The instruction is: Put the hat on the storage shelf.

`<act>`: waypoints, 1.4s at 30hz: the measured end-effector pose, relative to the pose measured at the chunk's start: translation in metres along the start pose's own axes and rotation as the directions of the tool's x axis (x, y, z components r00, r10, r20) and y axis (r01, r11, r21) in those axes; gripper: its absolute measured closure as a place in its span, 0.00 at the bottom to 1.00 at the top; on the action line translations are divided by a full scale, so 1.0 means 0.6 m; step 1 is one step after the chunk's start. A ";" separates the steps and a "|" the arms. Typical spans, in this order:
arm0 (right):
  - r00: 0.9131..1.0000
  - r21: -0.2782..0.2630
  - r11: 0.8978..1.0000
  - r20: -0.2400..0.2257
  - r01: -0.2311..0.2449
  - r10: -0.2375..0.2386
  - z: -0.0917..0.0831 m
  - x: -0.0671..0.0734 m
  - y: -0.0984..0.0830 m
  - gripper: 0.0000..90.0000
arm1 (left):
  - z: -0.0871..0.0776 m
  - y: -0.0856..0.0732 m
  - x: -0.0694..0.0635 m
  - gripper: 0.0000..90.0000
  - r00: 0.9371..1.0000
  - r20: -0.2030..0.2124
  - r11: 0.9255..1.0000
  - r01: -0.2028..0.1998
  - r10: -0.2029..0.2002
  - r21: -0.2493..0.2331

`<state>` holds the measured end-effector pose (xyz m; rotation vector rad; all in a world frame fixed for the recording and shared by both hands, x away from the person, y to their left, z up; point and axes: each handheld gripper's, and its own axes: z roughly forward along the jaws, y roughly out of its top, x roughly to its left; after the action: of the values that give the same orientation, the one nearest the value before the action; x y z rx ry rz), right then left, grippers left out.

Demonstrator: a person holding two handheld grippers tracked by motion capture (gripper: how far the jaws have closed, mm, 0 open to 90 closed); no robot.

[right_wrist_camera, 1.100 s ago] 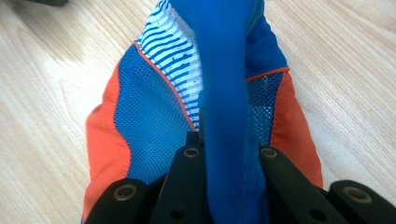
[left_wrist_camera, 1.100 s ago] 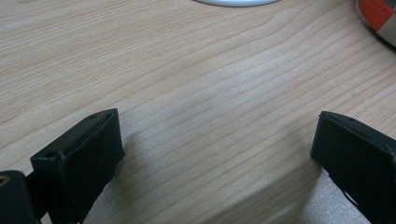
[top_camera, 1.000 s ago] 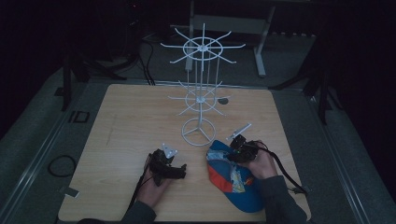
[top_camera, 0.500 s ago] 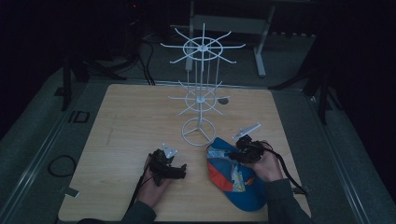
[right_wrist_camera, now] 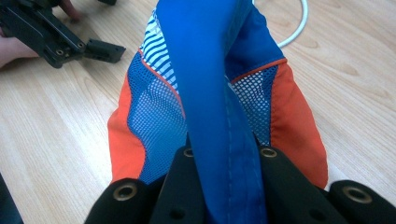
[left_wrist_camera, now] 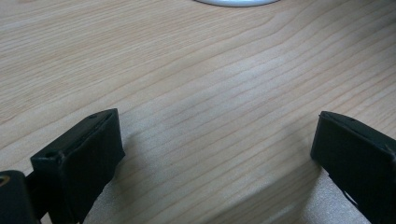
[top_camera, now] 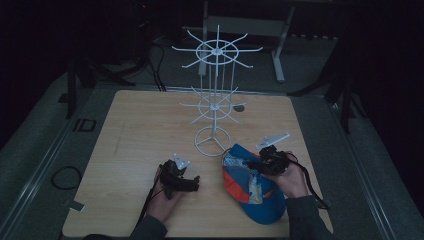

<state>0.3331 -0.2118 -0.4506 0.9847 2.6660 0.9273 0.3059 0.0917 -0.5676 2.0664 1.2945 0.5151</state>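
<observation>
Wooden counter sat in a dark room, light wood grain, square top. White wire rack stood upright near the counter's middle, toward the far side, two tiers of spokes on one post, ring base on the wood; its base ring showed at the top edge of the left gripper view and the top right of the right gripper view. Cap lay at the near right of the counter, just beside the rack's base, blue with orange panels, mesh and a striped patch; part of it was pulled up off the wood. Right hand gripped the right gripper, which pointed left over the cap; its jaws were pressed onto a blue fold of the cap, cloth pinched between them in the right gripper view. Left hand held the left gripper low on the counter at near centre, well apart from the cap, pointing right; its jaws were spread wide with bare wood between them. Small grey plate topped each gripper.
</observation>
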 end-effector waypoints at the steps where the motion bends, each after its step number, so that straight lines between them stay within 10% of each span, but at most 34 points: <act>1: 1.000 0.000 1.000 0.000 0.000 0.000 0.000 0.000 0.000 0.98 | 0.000 0.000 0.000 0.03 1.000 0.000 1.000 0.000 0.000 0.000; 42: 0.999 -0.203 0.979 -0.039 0.002 -0.010 -0.075 0.008 0.004 0.98 | 0.000 0.000 0.000 0.03 1.000 0.001 1.000 0.000 0.000 0.003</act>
<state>0.3155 -0.2296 -0.4127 0.9207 2.5405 1.2012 0.3058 0.0917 -0.5674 2.0688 1.2952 0.5123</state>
